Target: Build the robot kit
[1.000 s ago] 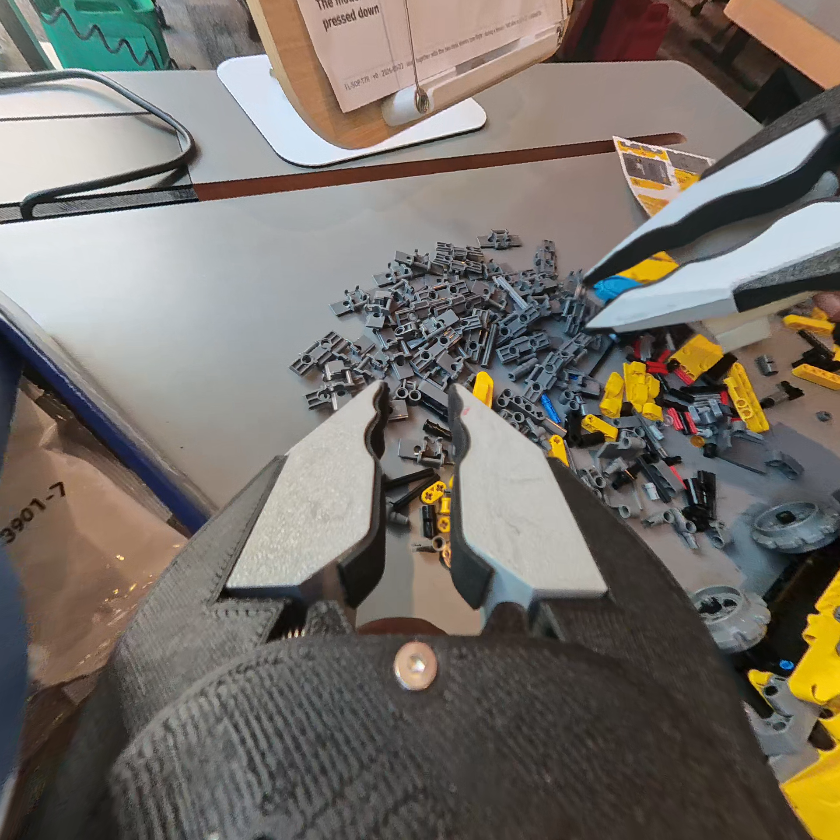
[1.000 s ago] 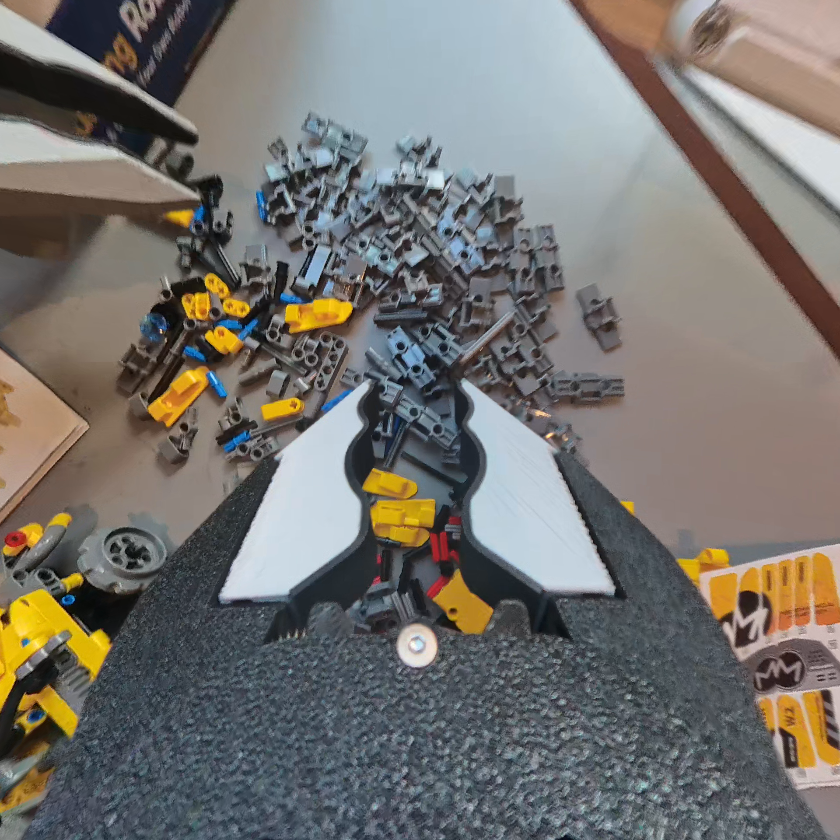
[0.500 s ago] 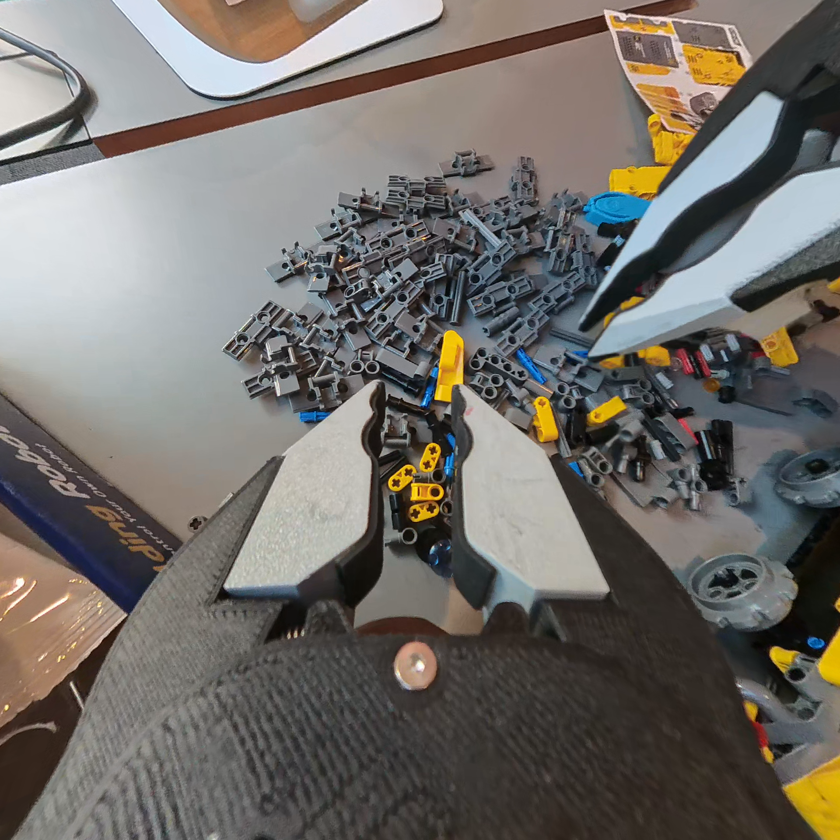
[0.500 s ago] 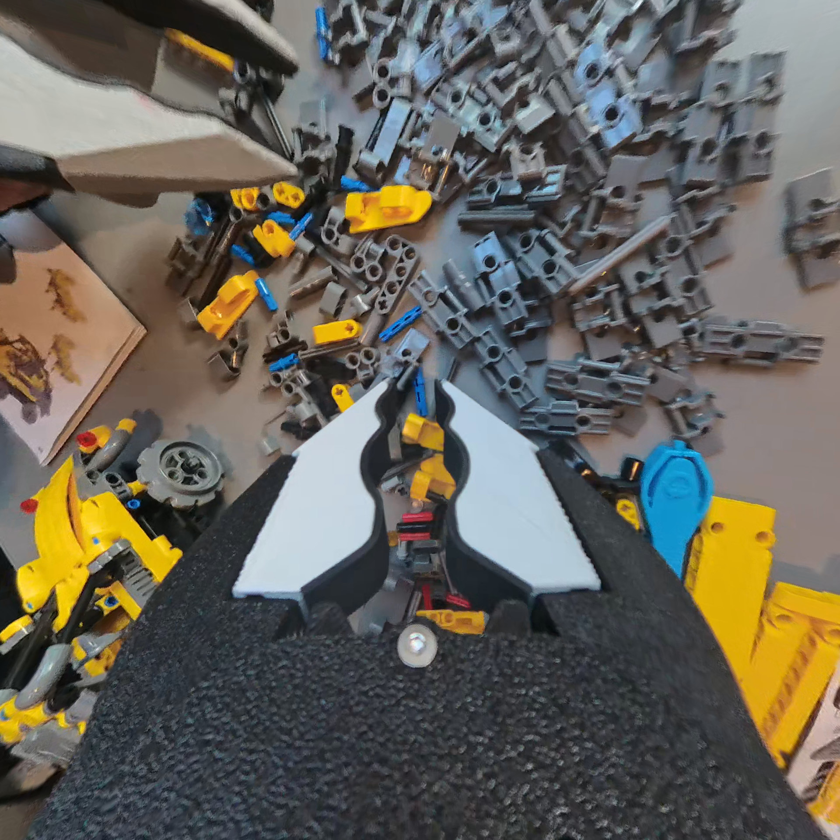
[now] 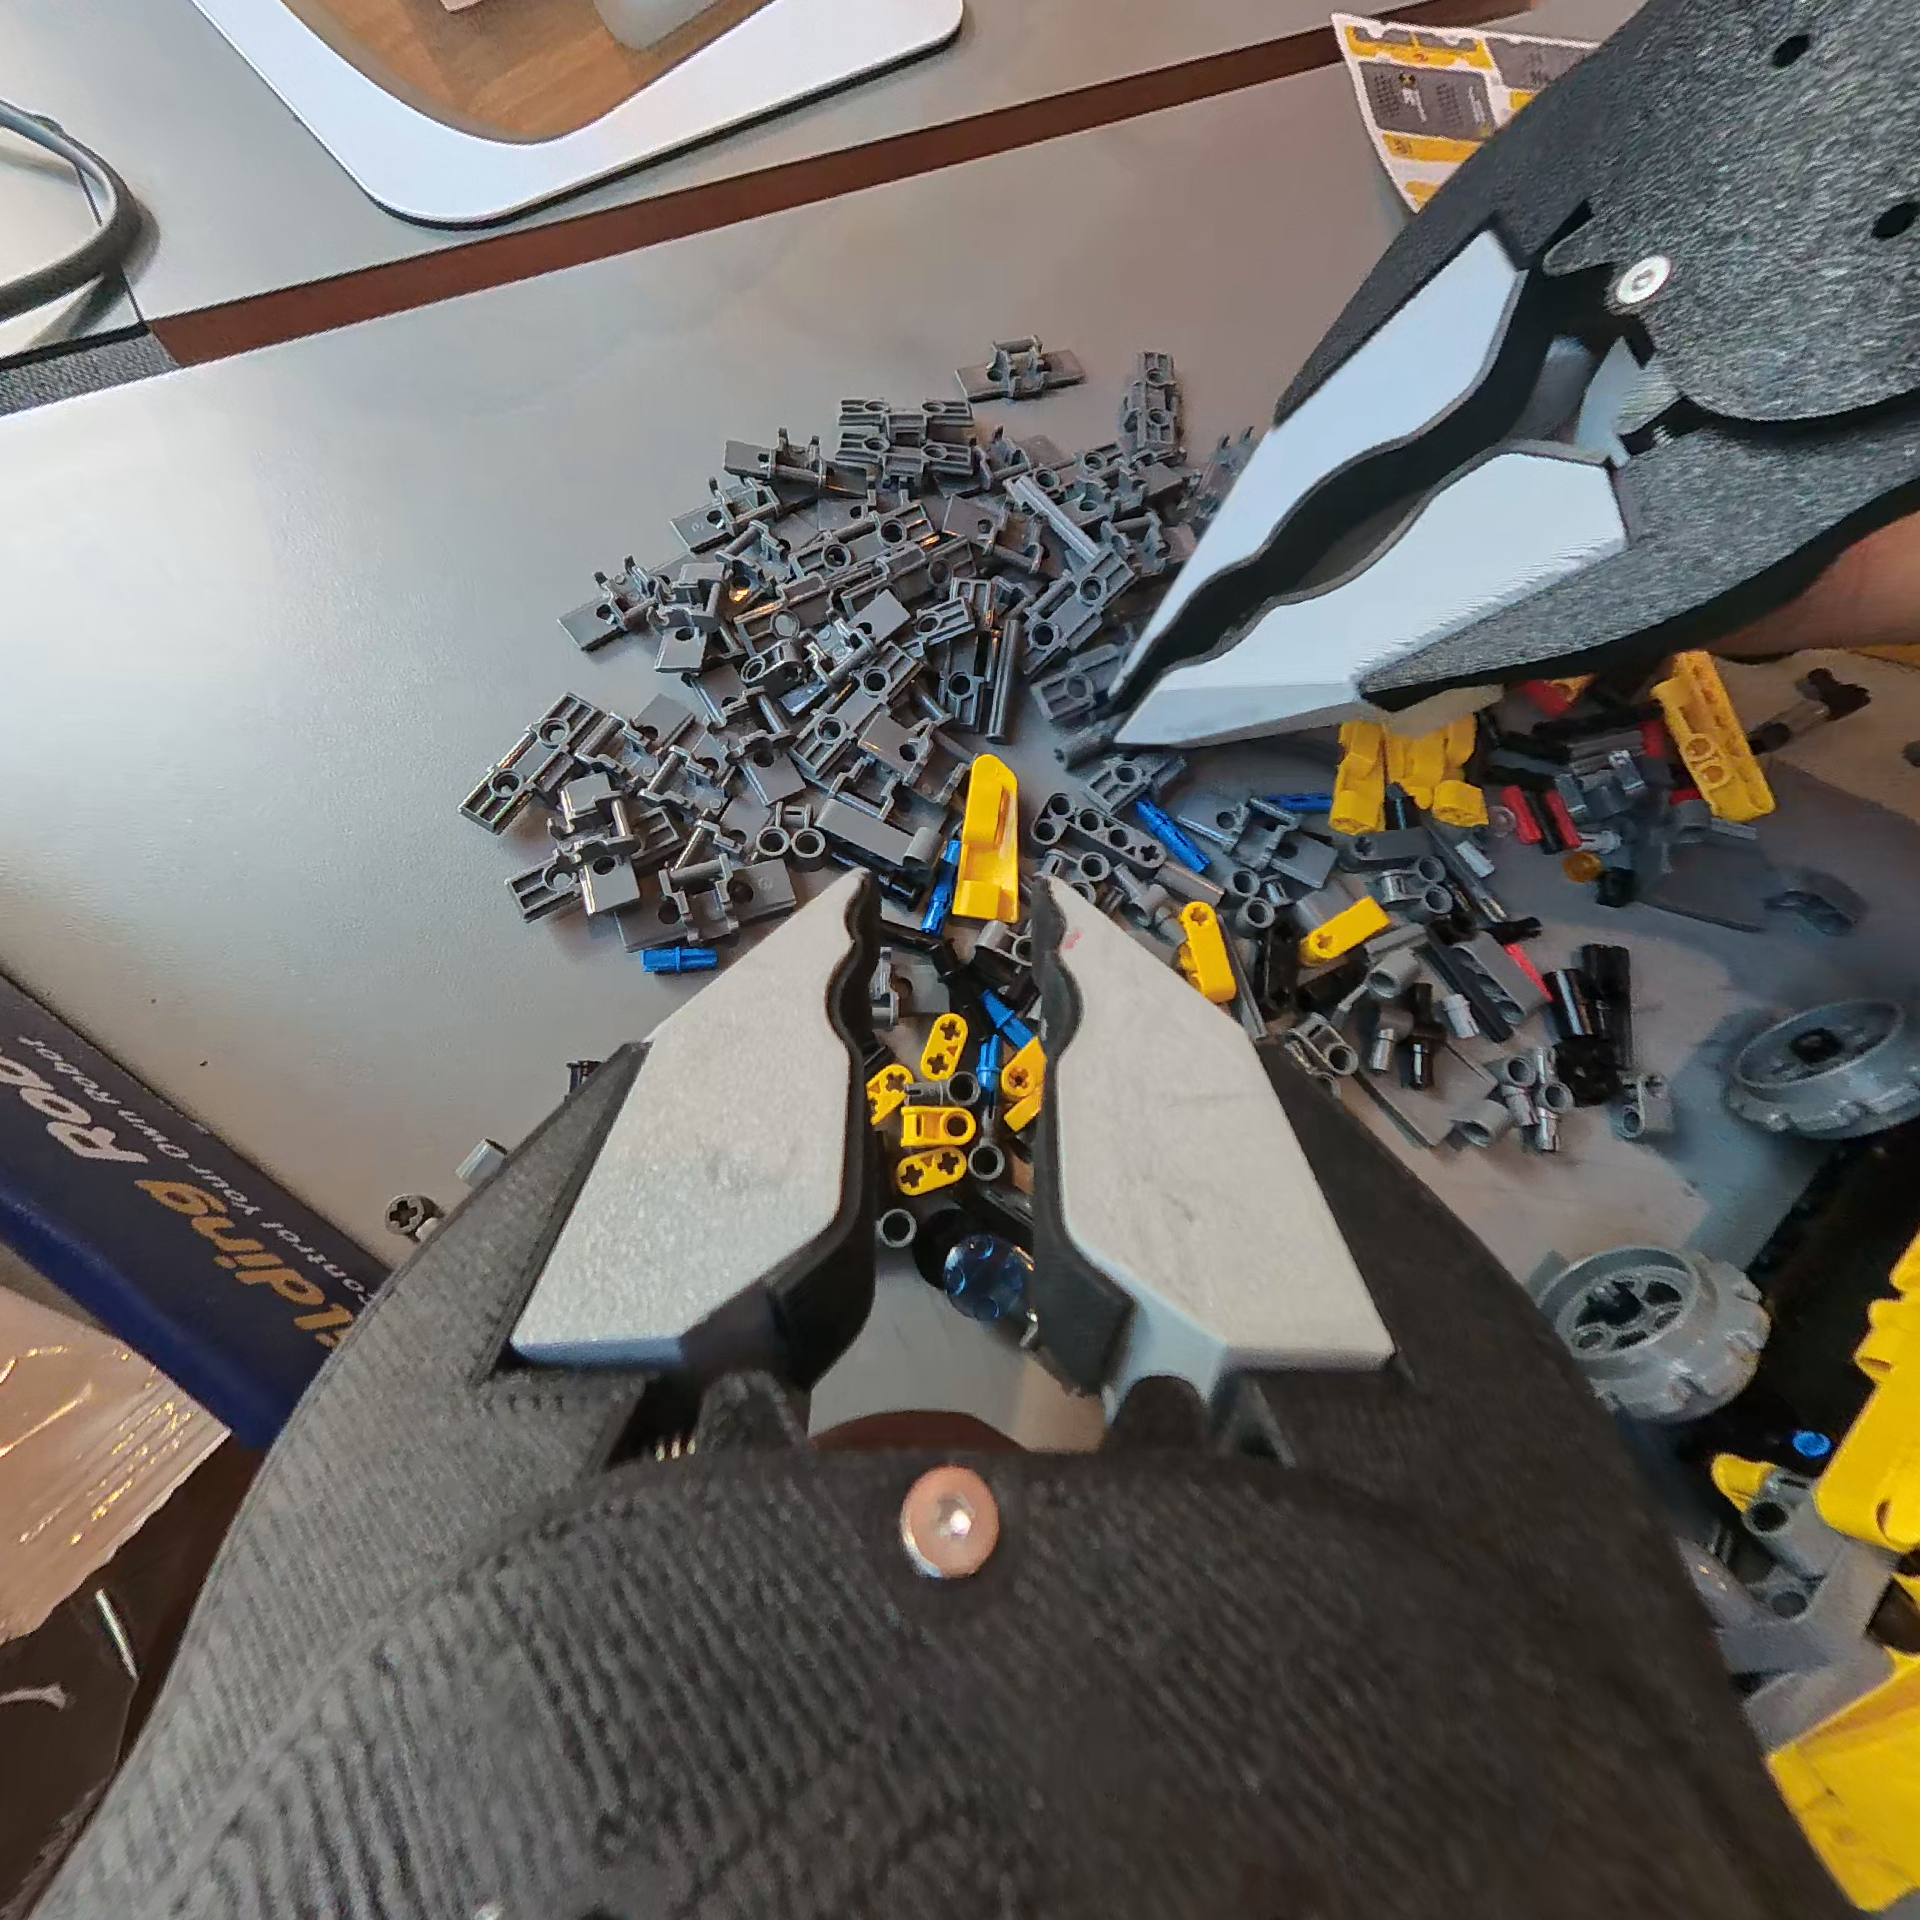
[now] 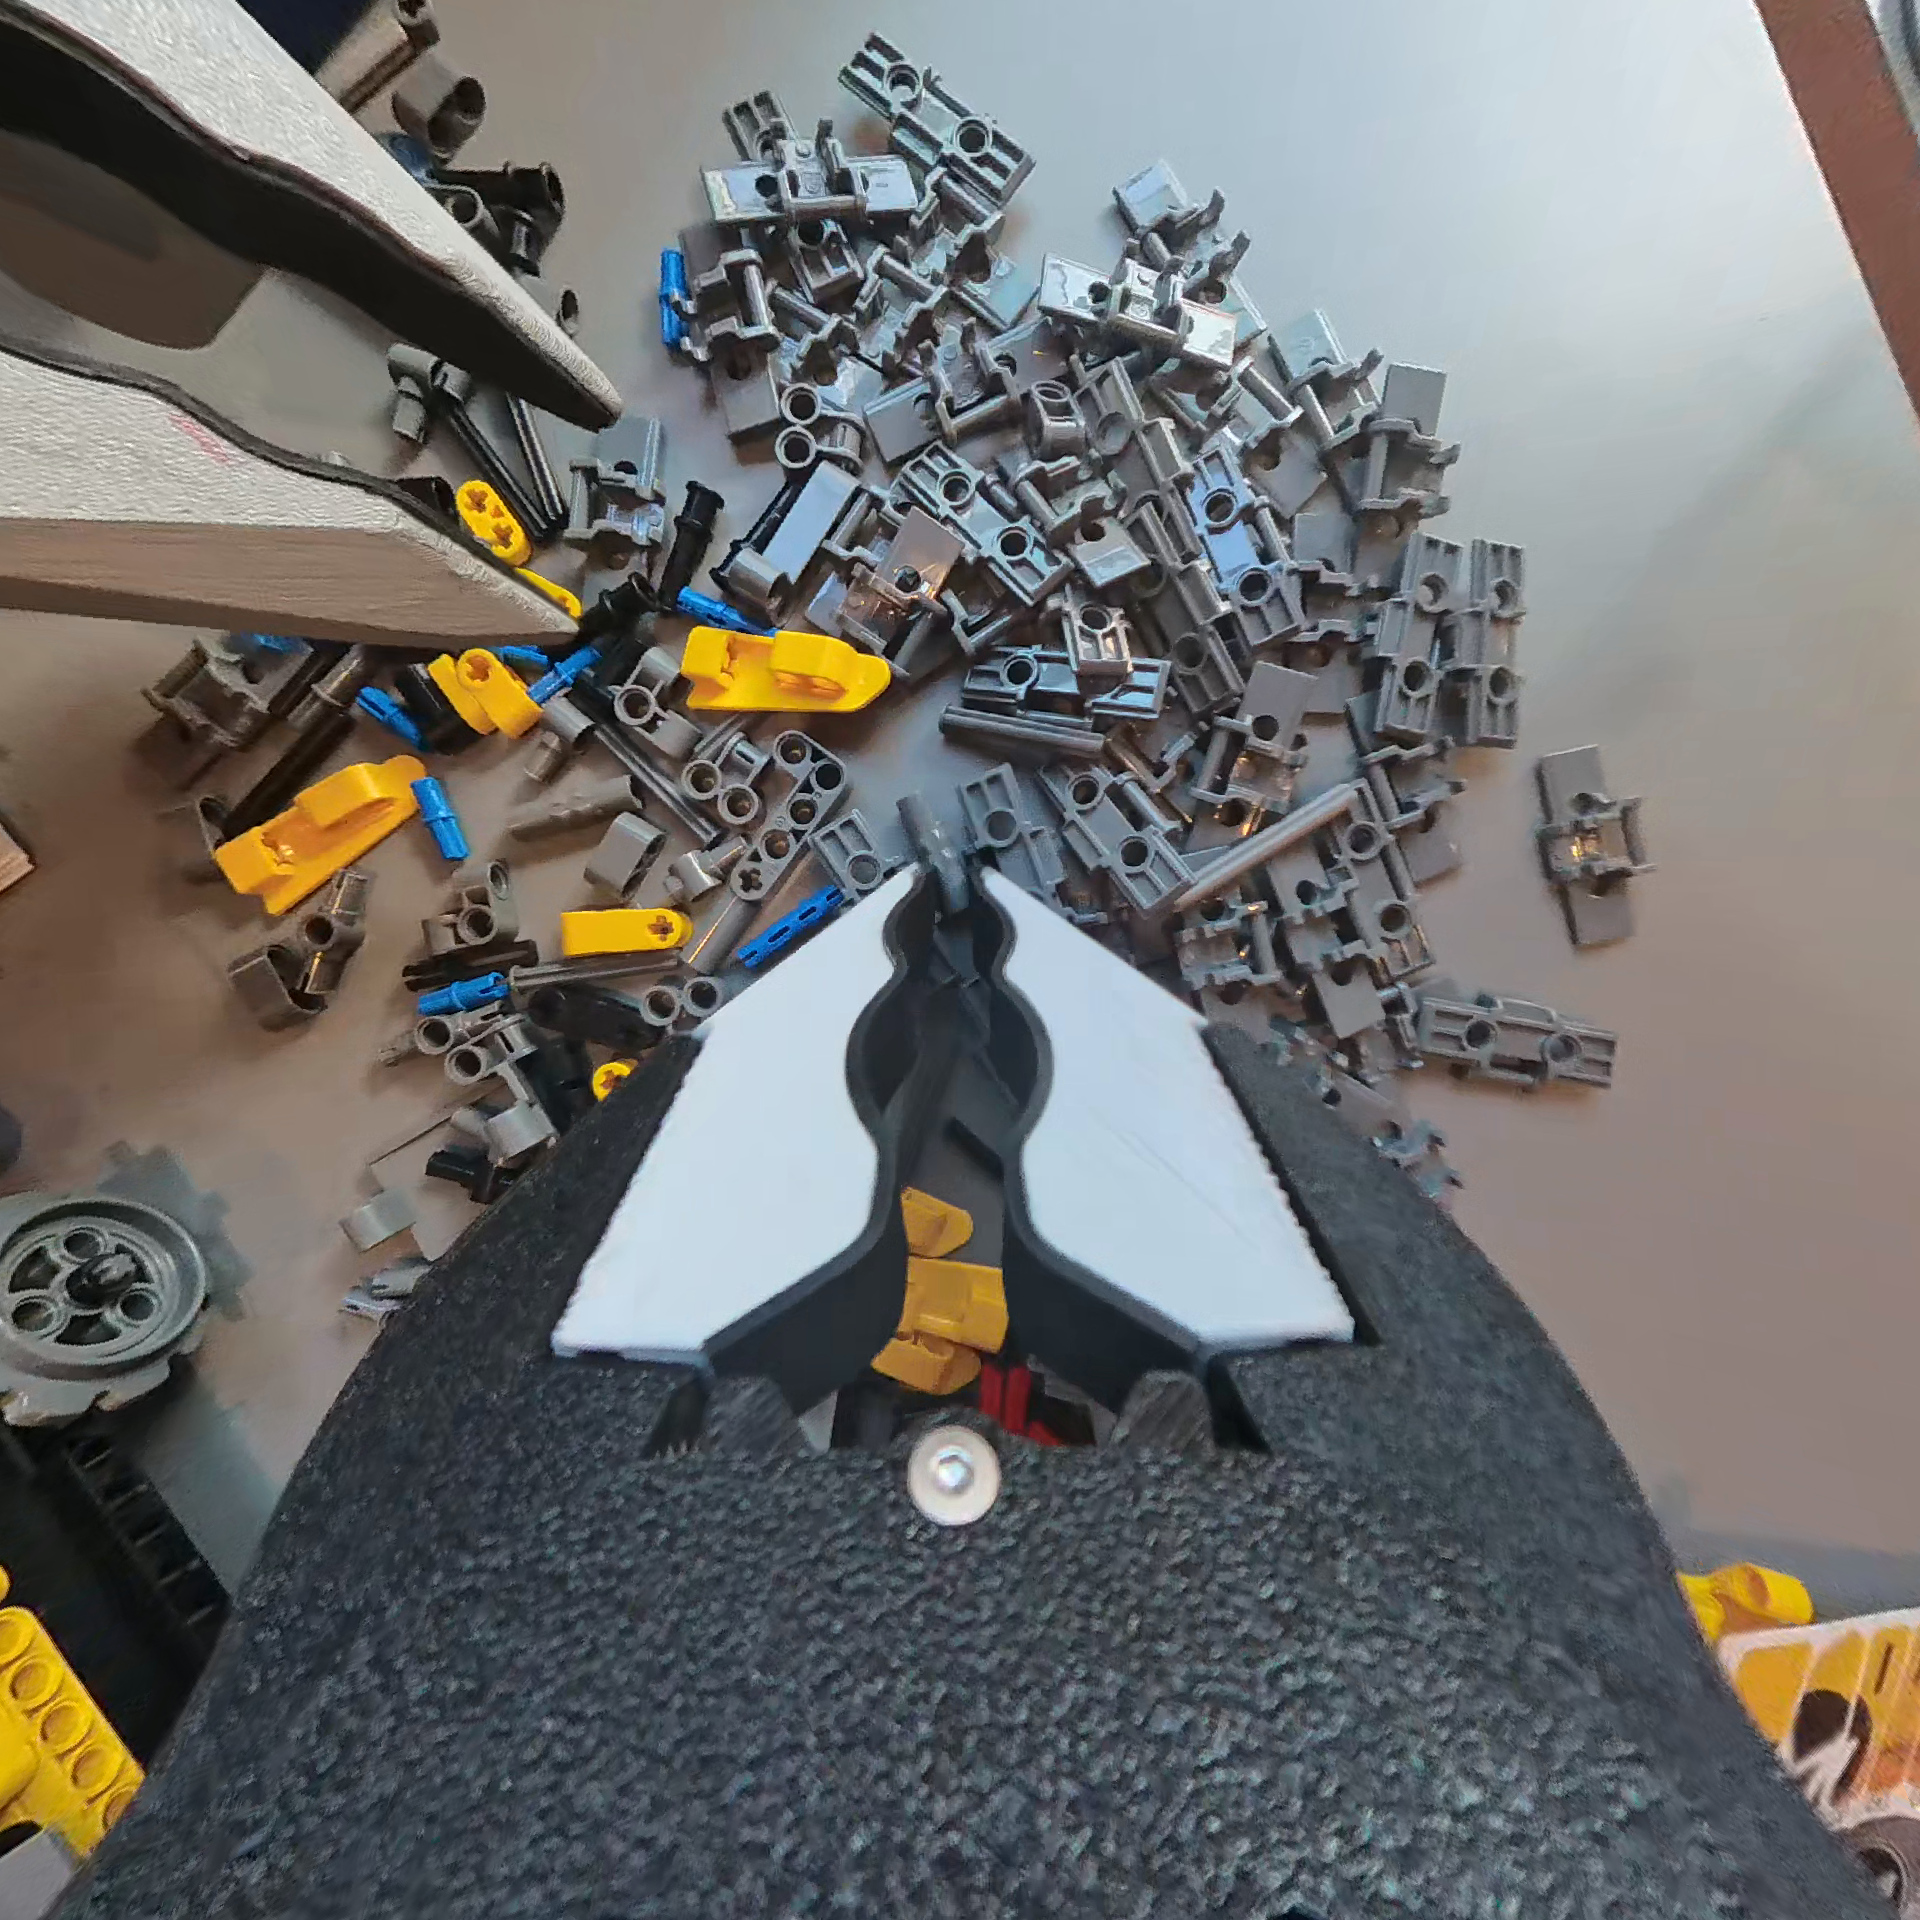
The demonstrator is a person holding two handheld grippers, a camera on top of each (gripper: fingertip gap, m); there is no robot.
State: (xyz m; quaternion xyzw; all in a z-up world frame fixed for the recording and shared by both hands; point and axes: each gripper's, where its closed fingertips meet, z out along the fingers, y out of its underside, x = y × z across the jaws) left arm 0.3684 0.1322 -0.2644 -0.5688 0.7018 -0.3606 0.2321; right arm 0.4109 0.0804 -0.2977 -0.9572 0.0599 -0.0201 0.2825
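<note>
Right gripper: the right gripper has its fingers pinched on a small dark grey pin piece at the very tips. The piece's long axis runs roughly along the fingers, its free end poking out toward 12 o'clock in the right wrist view.
Pin piece place: at the near edge of the grey parts pile, close above the table; whether it touches the table cannot be told.
Left gripper: the left gripper has its fingers apart, holding nothing, hovering over small yellow connectors and blue pins.
Yellow panel piece: a yellow panel piece lies just past the left fingertips, long axis toward 12 o'clock, rounded end far.
Surface: a smooth grey table with a brown seam strip across it at 12 o'clock.
Surroundings: grey wheel hubs at 4 o'clock in the left wrist view, a sticker sheet at 1 o'clock, a dark blue box at 8 o'clock, a white stand base at 11 o'clock.
</note>
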